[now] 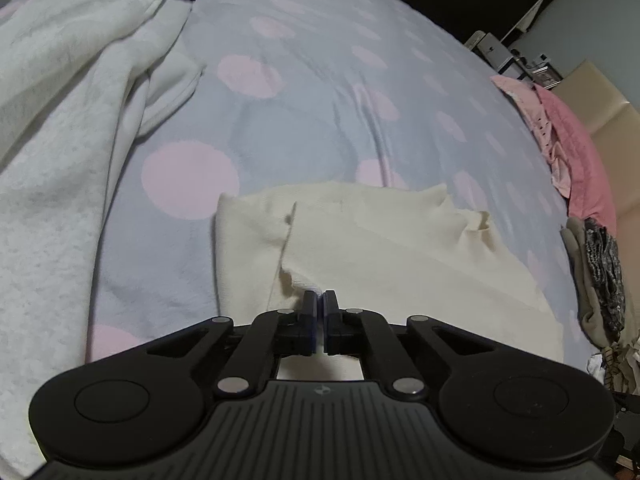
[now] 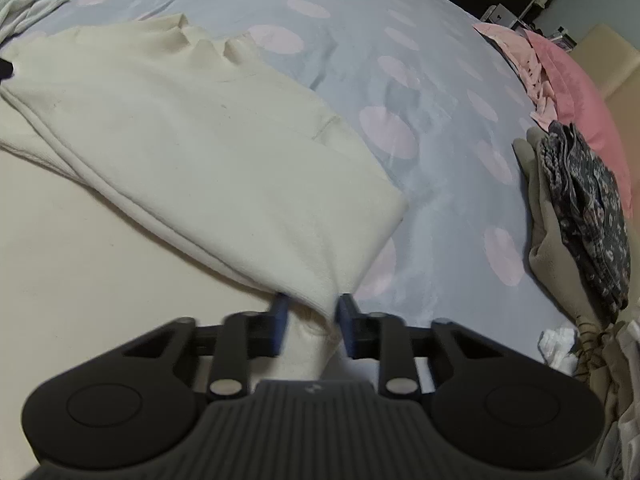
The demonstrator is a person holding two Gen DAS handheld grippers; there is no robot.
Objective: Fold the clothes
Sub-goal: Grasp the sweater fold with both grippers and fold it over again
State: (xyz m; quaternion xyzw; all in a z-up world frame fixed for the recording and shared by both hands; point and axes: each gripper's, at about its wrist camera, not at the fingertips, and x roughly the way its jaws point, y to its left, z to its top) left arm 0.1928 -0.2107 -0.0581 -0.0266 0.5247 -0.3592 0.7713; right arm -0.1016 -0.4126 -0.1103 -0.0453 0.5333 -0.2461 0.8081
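A cream garment (image 1: 392, 248) lies partly folded on the dotted bedsheet (image 1: 304, 92). My left gripper (image 1: 322, 300) is shut, its tips right at a ragged fold edge of the garment. Whether any cloth is pinched there I cannot tell. In the right wrist view the same cream garment (image 2: 200, 152) has a folded layer raised off the lower layer. A bunched corner of it runs down between the fingers of my right gripper (image 2: 312, 308). The pads stand apart with the bunch filling the gap between them.
A white towel-like cloth (image 1: 60, 128) is heaped at the left of the bed. Pink clothes (image 2: 560, 76) and a folded stack with a dark flowered piece (image 2: 584, 204) lie along the right edge. Past that edge, more laundry (image 2: 560, 344) lies low.
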